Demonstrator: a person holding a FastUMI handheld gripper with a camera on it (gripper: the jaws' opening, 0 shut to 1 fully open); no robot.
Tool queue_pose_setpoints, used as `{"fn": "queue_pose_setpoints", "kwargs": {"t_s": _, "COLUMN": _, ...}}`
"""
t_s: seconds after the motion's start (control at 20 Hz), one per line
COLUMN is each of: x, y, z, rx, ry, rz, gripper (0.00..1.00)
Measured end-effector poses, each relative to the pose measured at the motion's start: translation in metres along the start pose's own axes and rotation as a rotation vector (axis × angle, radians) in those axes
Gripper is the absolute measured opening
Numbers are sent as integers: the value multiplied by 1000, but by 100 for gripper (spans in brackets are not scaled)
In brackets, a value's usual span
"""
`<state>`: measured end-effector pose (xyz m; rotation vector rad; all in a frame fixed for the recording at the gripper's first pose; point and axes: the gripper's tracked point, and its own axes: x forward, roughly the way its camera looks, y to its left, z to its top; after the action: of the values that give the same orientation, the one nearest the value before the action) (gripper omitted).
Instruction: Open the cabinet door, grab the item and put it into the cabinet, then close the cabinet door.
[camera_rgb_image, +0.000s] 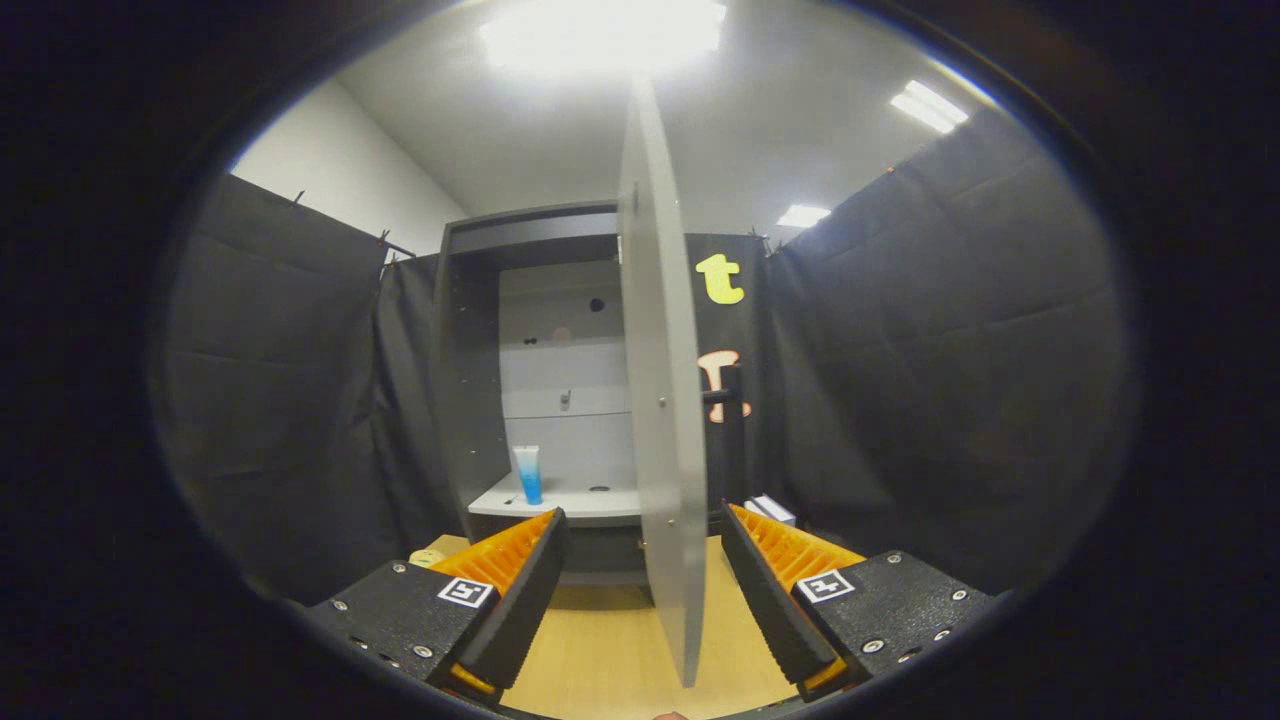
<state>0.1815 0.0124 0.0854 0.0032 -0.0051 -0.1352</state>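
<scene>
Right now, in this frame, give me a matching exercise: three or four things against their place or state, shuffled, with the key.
Things:
1. pale grey cabinet door
2. blue and white tube
3. gripper
4. small white box

Places or states:
A. standing upright on the cabinet's bottom shelf
B. open, fingers either side of the door's edge, not pressing on it
C. swung open, seen edge-on between the fingers
D. on the wooden table, beyond the right finger

Pairs: 1-C, 2-A, 3-B, 4-D
</scene>
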Motion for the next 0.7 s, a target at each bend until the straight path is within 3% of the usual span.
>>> {"fn": "queue_pose_setpoints", "kwargs": {"t_s": 0.4, "x": 27, "y": -113, "z": 13, "rx": 49, "ry": -47, "rz": -329, "gripper": 94}}
{"fn": "queue_pose_setpoints", "kwargs": {"t_s": 0.55, "x": 51, "y": -115, "z": 4, "rx": 45, "ry": -28, "rz": -361, "gripper": 95}}
{"fn": "queue_pose_setpoints", "kwargs": {"t_s": 0.7, "x": 69, "y": -100, "z": -7, "rx": 7, "ry": 15, "rz": -325, "gripper": 94}}
